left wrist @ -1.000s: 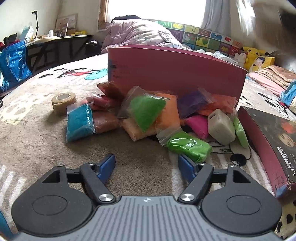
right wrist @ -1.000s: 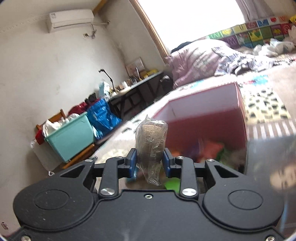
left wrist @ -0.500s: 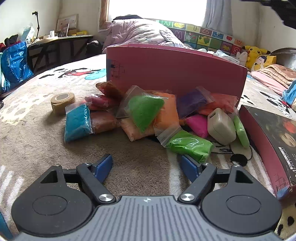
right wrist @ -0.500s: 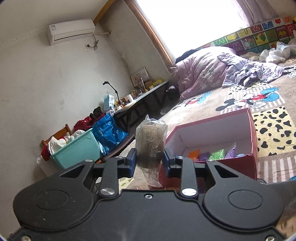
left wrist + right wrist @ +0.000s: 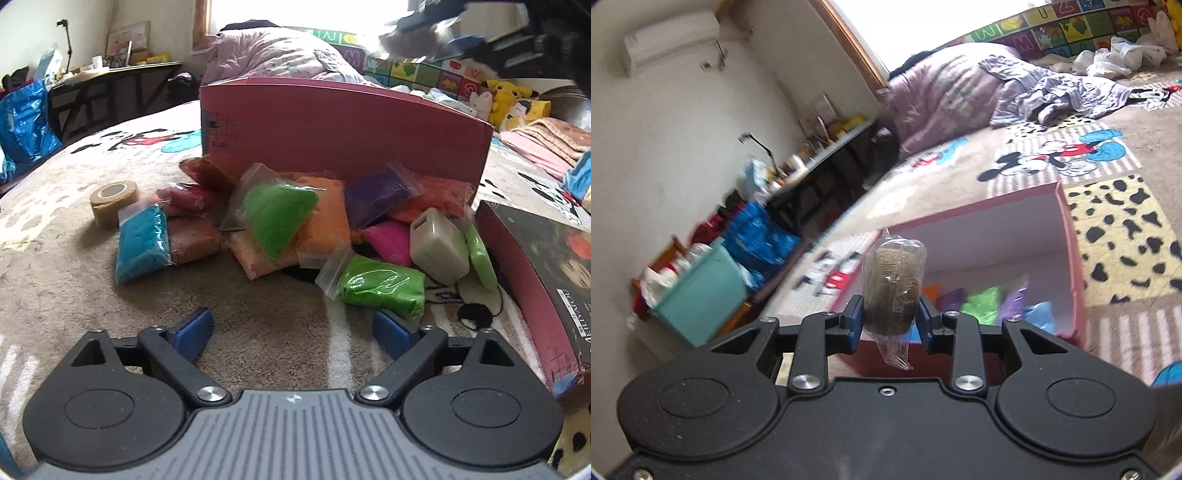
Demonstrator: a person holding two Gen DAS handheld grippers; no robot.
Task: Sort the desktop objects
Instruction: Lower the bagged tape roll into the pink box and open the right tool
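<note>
Big pink box sits on the cartoon rug, a few clay bags already inside. Outside its front wall there's a pile of clay bags plus a white charger and 1 tan tape roll. Left gripper hovers low, jaws spread wide. Right gripper is above the box, jaws pinching a plastic-wrapped roll.

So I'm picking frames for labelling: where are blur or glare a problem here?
Left wrist view: the window is blown out, the right gripper at top right is a motion smear, but the clay bags are sharp. Right wrist view: the wrapped roll is crisp; the desk and bags inside the pink box are blurred.
</note>
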